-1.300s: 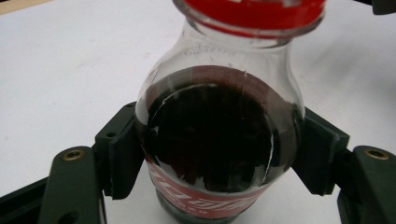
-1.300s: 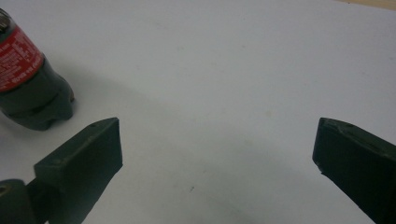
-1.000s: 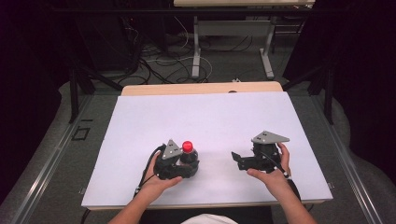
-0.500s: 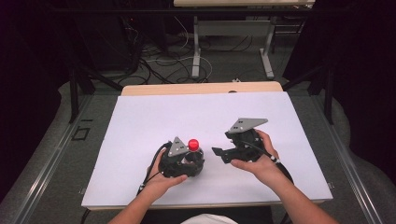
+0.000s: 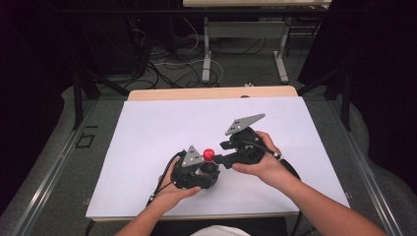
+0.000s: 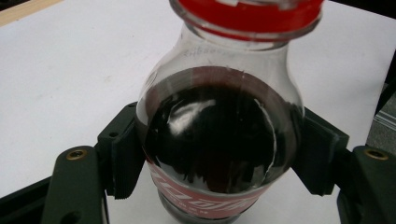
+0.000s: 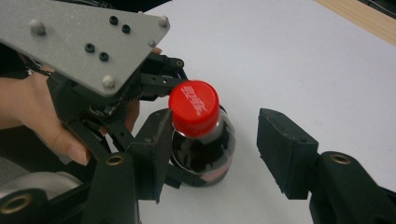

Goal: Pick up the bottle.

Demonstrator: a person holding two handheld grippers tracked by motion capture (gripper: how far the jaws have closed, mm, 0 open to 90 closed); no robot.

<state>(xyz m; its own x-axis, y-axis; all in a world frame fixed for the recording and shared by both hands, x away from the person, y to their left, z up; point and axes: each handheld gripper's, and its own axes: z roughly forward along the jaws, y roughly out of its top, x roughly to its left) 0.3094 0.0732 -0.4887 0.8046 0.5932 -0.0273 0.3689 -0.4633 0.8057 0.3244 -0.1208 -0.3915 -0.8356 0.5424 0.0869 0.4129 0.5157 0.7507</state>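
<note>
Right hand-held gripper (image 5: 223, 158) has swung in to frame centre, jaws spread around the red cap (image 7: 193, 101), while left hand-held gripper (image 6: 219, 154) clamps the cola bottle (image 6: 217, 135) steady on the surface (image 5: 147, 132), likely for uncapping.

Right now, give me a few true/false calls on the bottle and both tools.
1. The left tool is shut on the cola bottle. True.
2. The bottle's cap is blue. False: it is red.
3. The right tool is clamped on the cap. False: its jaws stand open on either side of the bottle's neck, not gripping.
4. The bottle holds dark liquid. True.
5. The bottle lies on its side on the white table. False: it stands upright, cap up.
</note>
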